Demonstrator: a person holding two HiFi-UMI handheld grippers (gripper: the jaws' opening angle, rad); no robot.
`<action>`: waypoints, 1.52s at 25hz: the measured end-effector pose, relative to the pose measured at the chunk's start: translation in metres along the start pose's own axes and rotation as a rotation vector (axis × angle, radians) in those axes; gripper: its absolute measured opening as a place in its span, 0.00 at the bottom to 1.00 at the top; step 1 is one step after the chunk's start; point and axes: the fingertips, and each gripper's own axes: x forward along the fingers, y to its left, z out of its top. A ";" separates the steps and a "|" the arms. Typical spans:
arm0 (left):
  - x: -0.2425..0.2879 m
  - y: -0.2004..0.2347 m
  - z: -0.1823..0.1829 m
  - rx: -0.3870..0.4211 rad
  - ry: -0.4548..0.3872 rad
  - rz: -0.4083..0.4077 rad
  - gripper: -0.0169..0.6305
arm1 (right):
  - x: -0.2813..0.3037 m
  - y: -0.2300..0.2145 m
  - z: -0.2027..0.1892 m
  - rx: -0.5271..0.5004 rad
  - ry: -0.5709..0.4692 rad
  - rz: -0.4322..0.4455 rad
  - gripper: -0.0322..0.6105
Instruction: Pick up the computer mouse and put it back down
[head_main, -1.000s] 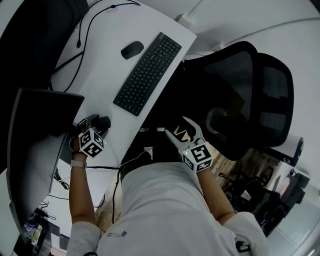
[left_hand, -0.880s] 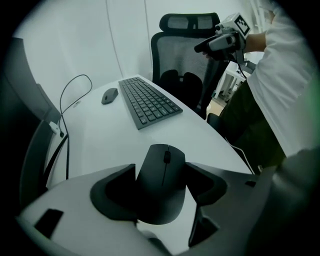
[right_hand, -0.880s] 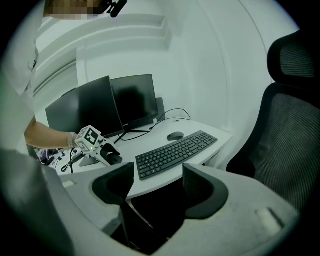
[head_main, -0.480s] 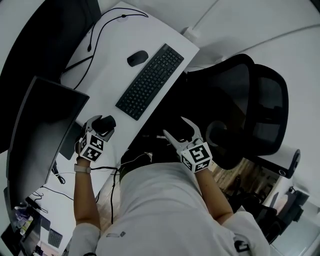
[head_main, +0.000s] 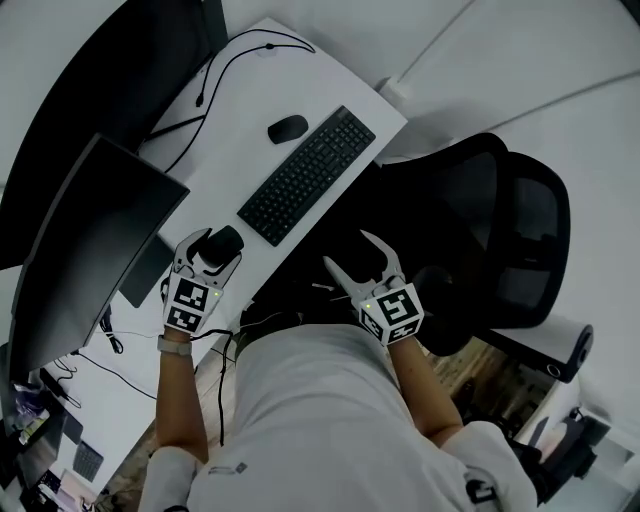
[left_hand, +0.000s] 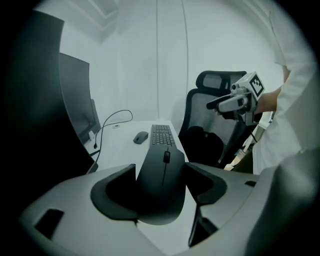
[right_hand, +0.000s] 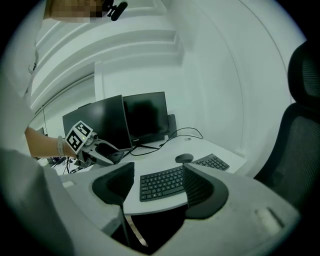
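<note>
A black computer mouse (head_main: 222, 243) (left_hand: 161, 192) sits between the jaws of my left gripper (head_main: 210, 252) (left_hand: 162, 174), which is shut on it near the front edge of the white desk (head_main: 240, 90). Whether the mouse rests on the desk or hangs just above it, I cannot tell. My right gripper (head_main: 349, 253) (right_hand: 157, 177) is open and empty, held off the desk over the dark gap in front of the office chair (head_main: 500, 230). From the right gripper view, the left gripper (right_hand: 102, 154) shows at the desk's left.
A black keyboard (head_main: 308, 175) (right_hand: 175, 180) lies slantwise on the desk, with a second dark mouse (head_main: 288, 128) (left_hand: 141, 137) beyond its far end. A dark monitor (head_main: 90, 250) stands left of my left gripper. Cables (head_main: 235, 55) trail over the far desk.
My left gripper keeps its hold on the mouse and has edged slightly toward the keyboard. The head view has shifted; the right gripper has barely moved.
</note>
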 end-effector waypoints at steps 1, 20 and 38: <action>-0.003 -0.001 0.005 -0.012 -0.021 0.014 0.49 | 0.000 -0.001 0.003 -0.005 -0.006 0.006 0.51; -0.061 -0.019 0.087 -0.096 -0.310 0.203 0.49 | -0.004 -0.009 0.045 -0.066 -0.104 0.081 0.52; -0.077 -0.006 0.097 -0.106 -0.330 0.252 0.49 | -0.003 -0.011 0.053 -0.067 -0.127 0.083 0.52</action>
